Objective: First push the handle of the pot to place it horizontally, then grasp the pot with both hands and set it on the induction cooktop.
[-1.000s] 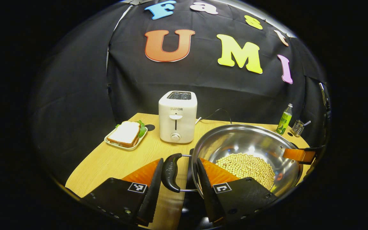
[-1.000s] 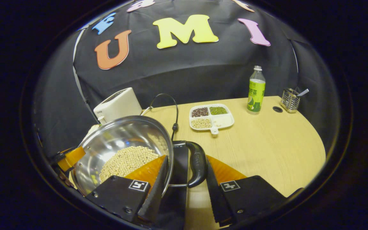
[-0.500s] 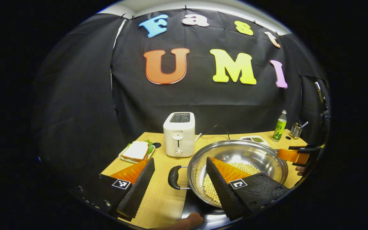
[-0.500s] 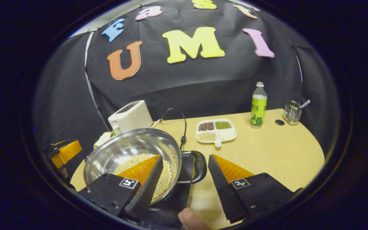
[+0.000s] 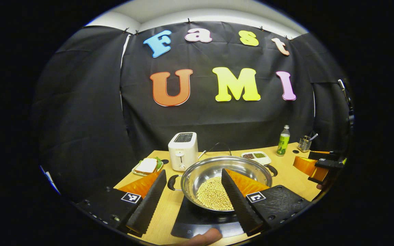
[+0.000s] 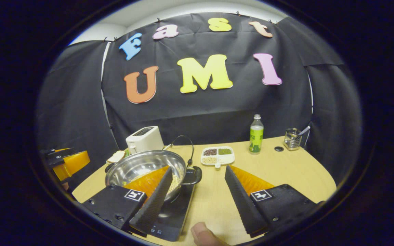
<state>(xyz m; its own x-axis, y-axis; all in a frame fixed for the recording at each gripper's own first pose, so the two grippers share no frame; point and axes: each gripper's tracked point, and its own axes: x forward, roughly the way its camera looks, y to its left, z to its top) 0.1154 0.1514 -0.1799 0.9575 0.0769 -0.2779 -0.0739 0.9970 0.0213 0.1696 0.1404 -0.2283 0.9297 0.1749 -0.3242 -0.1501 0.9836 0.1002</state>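
Since both pairs of jaws stood wide apart and empty, nothing was held: the left gripper and the right gripper each sat nearest the camera, clear of the pot. Just beyond them the one pot rested on the one induction cooktop, so I judged the placing done. It lay ahead and slightly right of the left gripper, ahead and left of the right gripper, about equally near both. Its two handles ran left to right across the table, one toward each gripper. Farther back stood one toaster, one sandwich plate, one divided tray, one bottle and one wire holder.
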